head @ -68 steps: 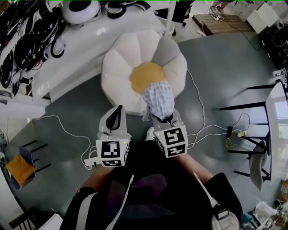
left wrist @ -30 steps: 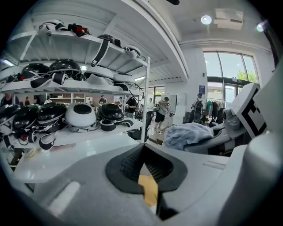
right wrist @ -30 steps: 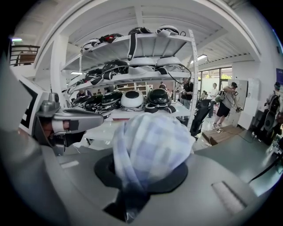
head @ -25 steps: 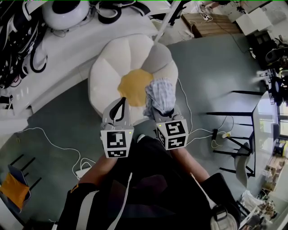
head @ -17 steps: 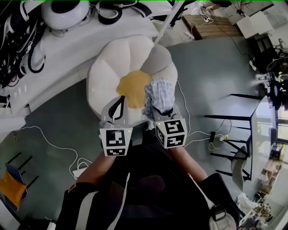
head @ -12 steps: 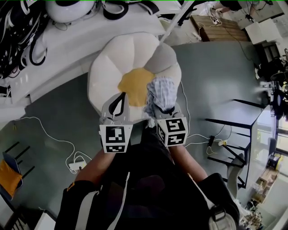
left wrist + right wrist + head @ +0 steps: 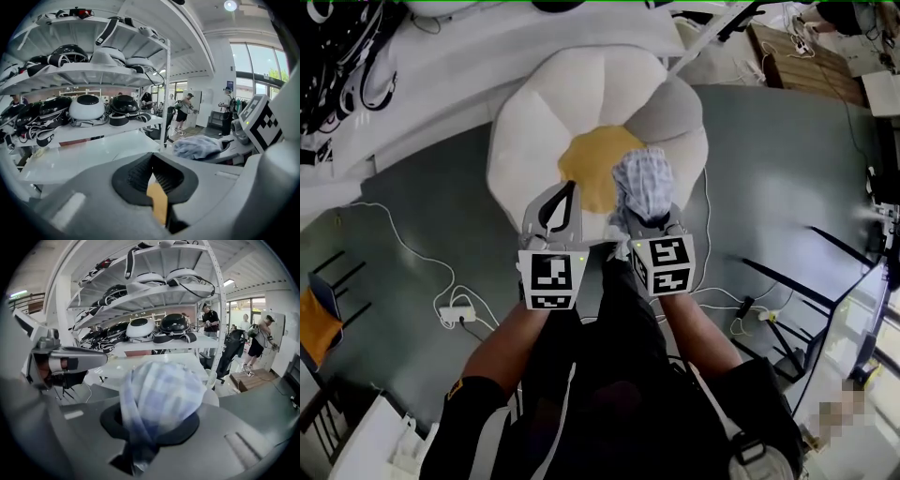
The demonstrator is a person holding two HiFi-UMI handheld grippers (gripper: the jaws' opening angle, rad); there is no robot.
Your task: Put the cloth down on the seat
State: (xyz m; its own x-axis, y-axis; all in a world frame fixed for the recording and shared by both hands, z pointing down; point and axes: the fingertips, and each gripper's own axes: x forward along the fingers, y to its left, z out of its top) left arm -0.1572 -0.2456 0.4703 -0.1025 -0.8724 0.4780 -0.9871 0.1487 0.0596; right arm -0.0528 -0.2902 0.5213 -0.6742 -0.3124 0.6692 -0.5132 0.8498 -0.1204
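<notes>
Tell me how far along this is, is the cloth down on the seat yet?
Not yet. Done: the cloth is picked up and, in the head view, sits over the flower-shaped seat, beside its yellow centre. In hand: the right gripper is shut on the cloth, which bunches up past the jaws. The left gripper is shut and empty. Left: lower the cloth onto the seat and let go.

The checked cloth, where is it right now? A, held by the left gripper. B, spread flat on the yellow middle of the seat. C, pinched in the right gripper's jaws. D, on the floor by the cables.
C: the right gripper view shows the checked cloth bunched up and clamped in the jaws of the right gripper, while the left gripper has its jaws together with nothing in them.
</notes>
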